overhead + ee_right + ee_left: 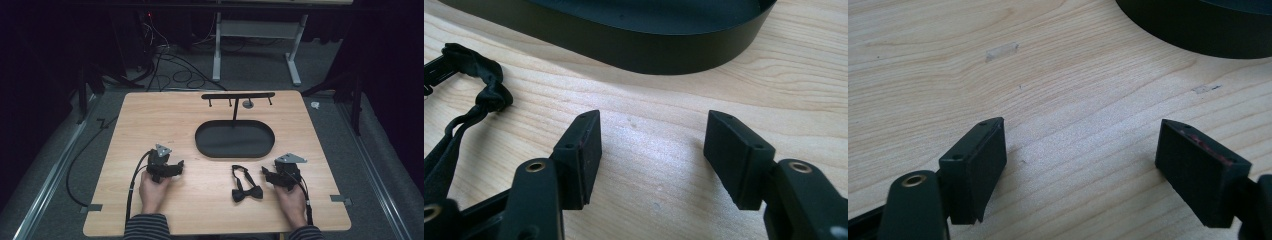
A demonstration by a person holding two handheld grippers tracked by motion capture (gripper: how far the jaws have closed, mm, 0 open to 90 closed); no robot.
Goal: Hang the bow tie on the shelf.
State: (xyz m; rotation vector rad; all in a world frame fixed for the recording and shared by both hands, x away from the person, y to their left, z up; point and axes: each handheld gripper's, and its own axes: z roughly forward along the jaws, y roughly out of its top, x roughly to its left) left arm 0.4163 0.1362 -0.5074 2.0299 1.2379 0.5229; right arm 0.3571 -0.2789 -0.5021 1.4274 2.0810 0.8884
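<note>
No brand, label or writing can be read on anything here. The landmark is the black oval tray (235, 141) on the wooden table (150, 115); a thin post rises from its far rim to a black crossbar (238, 95) with short pegs. A black bow tie (247, 193) with its looped strap lies flat on the table just in front of the tray, towards its right end. The left gripper (176, 167) rests in front of the tray's left end, jaws spread over bare wood. The right gripper (267, 175) sits just right of the bow tie, jaws spread, gripping nothing; the strap (459, 115) lies beside its left jaw. Cables (165, 70) trail on the floor beyond the tray.
</note>
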